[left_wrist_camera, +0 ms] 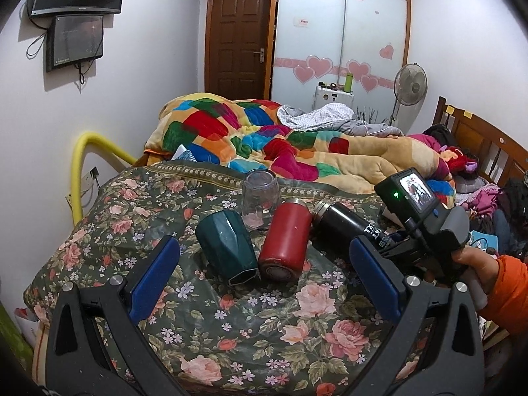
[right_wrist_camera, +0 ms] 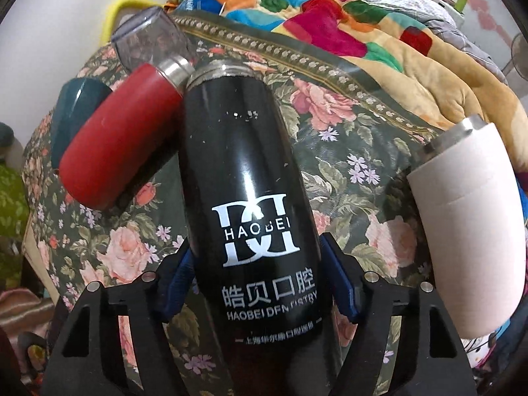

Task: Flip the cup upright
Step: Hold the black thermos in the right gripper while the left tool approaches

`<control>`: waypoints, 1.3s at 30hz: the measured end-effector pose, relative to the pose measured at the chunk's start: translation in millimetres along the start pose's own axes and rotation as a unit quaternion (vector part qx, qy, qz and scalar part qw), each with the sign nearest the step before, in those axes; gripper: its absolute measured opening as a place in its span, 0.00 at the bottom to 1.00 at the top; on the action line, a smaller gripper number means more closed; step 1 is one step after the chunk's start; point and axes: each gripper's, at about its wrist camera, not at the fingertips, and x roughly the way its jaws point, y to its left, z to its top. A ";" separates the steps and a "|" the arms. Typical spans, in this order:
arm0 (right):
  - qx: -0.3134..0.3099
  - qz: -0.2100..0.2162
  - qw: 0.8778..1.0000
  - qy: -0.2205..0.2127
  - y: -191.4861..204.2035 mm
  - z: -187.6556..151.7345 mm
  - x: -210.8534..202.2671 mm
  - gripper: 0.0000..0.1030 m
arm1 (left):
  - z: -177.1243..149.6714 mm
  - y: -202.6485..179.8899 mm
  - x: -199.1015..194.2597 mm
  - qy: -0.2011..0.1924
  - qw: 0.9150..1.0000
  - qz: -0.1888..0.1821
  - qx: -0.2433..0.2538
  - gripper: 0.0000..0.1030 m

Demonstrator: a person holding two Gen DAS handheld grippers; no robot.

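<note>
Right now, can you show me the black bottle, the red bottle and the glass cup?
black bottle [right_wrist_camera: 244,178]: right wrist view, middle of its body, above the logo.
red bottle [left_wrist_camera: 286,241]: left wrist view, middle of its side.
glass cup [left_wrist_camera: 259,198]: left wrist view, its clear wall.

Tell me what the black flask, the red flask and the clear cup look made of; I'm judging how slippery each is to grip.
Black flask: probably steel under glossy black paint, given the bare metal neck and sharp highlights. Red flask: likely steel too, with a matte red coat and a brushed metal collar. Clear cup: see-through, glass or clear plastic; I cannot tell which.
</note>
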 end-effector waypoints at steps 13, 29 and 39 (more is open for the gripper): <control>-0.006 0.011 1.000 -0.006 0.0 -1.8 1.5 0.64 | 9.0 -4.4 -17.7 -0.021 1.000 0.000 -0.003 1.00; 0.030 0.031 0.999 -0.013 4.1 -33.0 -25.9 0.63 | 17.9 -18.9 -56.0 -0.056 0.998 -0.005 0.002 1.00; 0.021 0.023 0.998 -0.054 20.3 -58.9 -71.3 0.63 | 16.7 -22.8 -87.3 -0.073 0.997 -0.005 0.001 1.00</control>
